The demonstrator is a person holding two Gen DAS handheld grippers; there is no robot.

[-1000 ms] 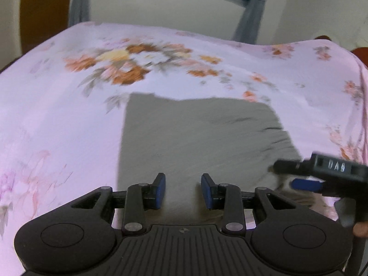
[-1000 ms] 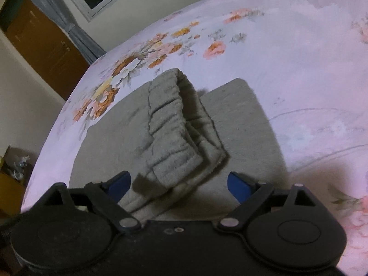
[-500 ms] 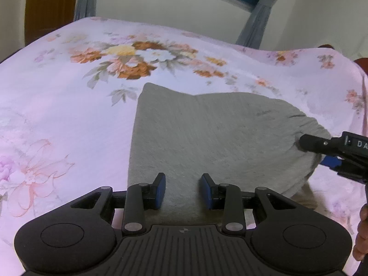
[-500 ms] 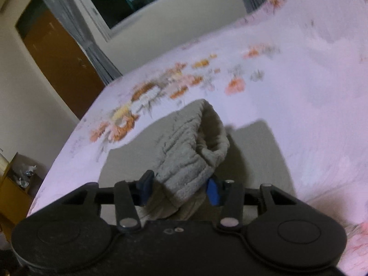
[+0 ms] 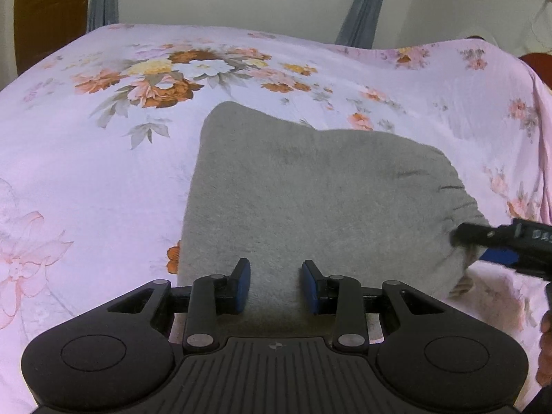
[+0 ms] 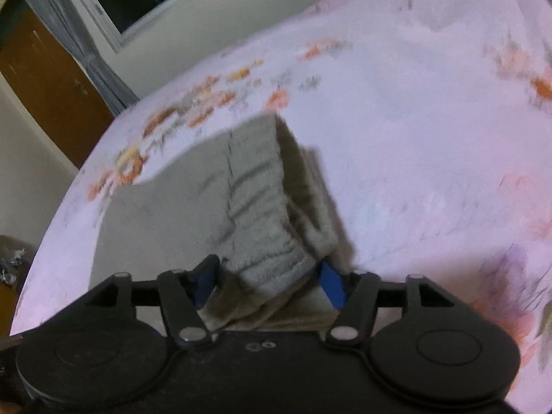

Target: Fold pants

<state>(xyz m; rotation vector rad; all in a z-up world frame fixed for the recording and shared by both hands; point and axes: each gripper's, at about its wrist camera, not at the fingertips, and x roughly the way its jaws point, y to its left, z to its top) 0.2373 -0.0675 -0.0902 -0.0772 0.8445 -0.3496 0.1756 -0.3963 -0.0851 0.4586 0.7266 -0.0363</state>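
Note:
The grey fleece pants (image 5: 310, 200) lie folded in a thick square on the pink floral bedsheet (image 5: 103, 172). My left gripper (image 5: 276, 286) sits at the near edge of the pants, jaws a little apart with grey cloth between the blue pads; whether they pinch it is unclear. My right gripper (image 6: 269, 283) is shut on the elastic waistband end of the pants (image 6: 262, 227) and holds it raised off the bed. It also shows at the right edge of the left wrist view (image 5: 490, 241).
The bedsheet (image 6: 414, 138) covers the whole bed. A window with grey curtains (image 5: 365, 3) and a cream wall lie behind it. A brown wooden door (image 6: 45, 79) stands to the left.
My right gripper shut on the waistband end and lifted it, pulling that side of the pants up. The left gripper's jaws kept the same gap while the view shifted slightly.

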